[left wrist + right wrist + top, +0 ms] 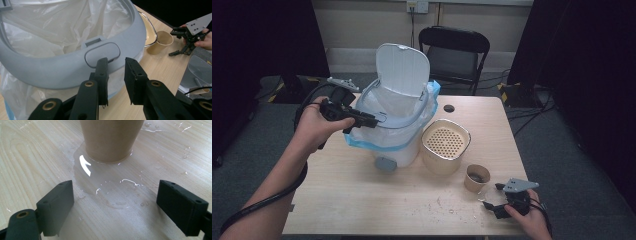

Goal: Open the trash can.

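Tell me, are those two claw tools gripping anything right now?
No. The left gripper hovers open at the bin's grey rim; the right gripper is open, facing the paper cup.

A pale wood-grain table (30, 150) is seen, glossy where wet at the cup's (111, 137) six o'clock. The matt paper-like cup and smooth plastic bin rim (75, 67), lined with thin translucent film (50, 27), are shown.

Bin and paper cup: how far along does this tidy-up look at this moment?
Done: the bin stands lid-up with its bag fitted under the grey ring. In hand: the left gripper, open, sits at the ring's front latch; the right gripper, open, faces the paper cup. Left: the cup stands on the table in a puddle, ungrasped, with crumbs nearby, beside the perforated-lid container.
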Demonstrator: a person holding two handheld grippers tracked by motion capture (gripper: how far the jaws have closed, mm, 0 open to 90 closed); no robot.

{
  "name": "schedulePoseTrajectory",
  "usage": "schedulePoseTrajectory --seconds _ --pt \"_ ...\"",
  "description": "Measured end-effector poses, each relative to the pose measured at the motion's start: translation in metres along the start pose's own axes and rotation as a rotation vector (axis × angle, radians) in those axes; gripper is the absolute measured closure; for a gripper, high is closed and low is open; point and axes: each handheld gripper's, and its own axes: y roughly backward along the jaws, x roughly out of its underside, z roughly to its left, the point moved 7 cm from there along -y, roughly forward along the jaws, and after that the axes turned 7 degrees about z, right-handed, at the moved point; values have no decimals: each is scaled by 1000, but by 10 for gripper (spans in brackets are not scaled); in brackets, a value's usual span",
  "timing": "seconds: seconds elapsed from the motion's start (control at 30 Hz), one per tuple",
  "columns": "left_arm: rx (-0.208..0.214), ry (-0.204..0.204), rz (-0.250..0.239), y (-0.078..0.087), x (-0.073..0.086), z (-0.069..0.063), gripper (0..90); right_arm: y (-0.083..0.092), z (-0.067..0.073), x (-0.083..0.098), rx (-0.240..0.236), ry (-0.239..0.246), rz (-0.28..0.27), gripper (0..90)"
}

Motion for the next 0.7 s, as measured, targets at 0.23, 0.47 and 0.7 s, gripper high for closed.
schedulePoseTrajectory --seconds 0.23,0.47,0.7 --pt "5 -3 -23 5 13 -1 615 0 0 0 0 0 0 135" --pt "-3 -12 -14 2 29 0 465 0 0 0 -1 0 1 135" --pt "5 -11 -28 -11 43 2 316 0 0 0 -2 0 -1 135"
